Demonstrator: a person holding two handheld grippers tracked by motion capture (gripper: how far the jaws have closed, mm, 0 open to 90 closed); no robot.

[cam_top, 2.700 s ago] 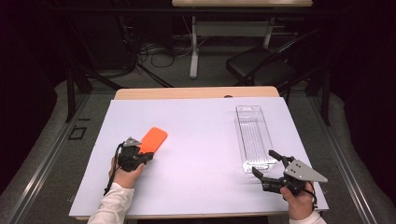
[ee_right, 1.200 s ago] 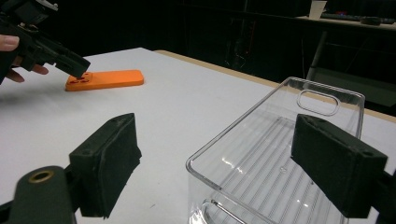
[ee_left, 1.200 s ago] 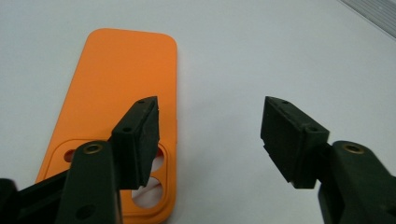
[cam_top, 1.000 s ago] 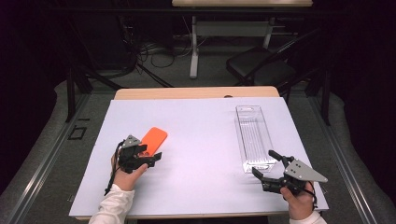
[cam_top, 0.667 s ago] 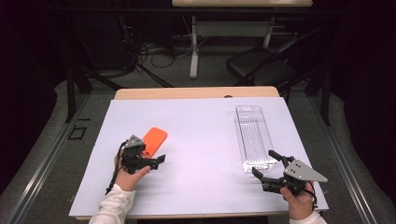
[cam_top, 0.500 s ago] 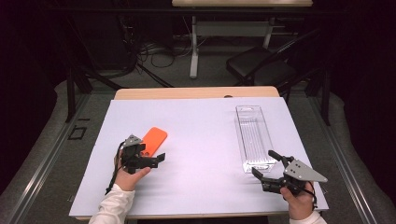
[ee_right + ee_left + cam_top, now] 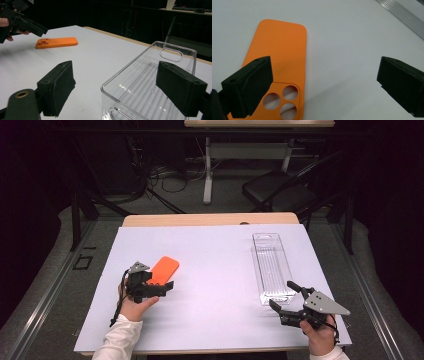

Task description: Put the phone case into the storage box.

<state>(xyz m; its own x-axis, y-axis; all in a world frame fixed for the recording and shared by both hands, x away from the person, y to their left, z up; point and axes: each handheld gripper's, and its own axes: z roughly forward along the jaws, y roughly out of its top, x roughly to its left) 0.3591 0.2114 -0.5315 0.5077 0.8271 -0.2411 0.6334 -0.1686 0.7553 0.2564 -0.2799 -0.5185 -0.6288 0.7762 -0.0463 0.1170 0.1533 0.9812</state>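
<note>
Flat orange phone case [image 7: 279, 62] of matte silicone, rounded at the corners, with three round camera holes at the near end; lying flat on the white table cover [image 7: 215, 270], left of centre. Left gripper [image 7: 159, 289] held low just above the case's near end, jaws just opened wide and released, nothing clamped; one jaw over the case's camera end, the other over bare cover beside it. Left hand [image 7: 135, 305] in a white sleeve, gripper pointing away and to the right. Clear ribbed plastic tray [image 7: 271, 267], long and rectangular, well apart on the right side. Right gripper [image 7: 286, 296] level, jaws apart and empty, aimed at the tray's near end, just short of it.
</note>
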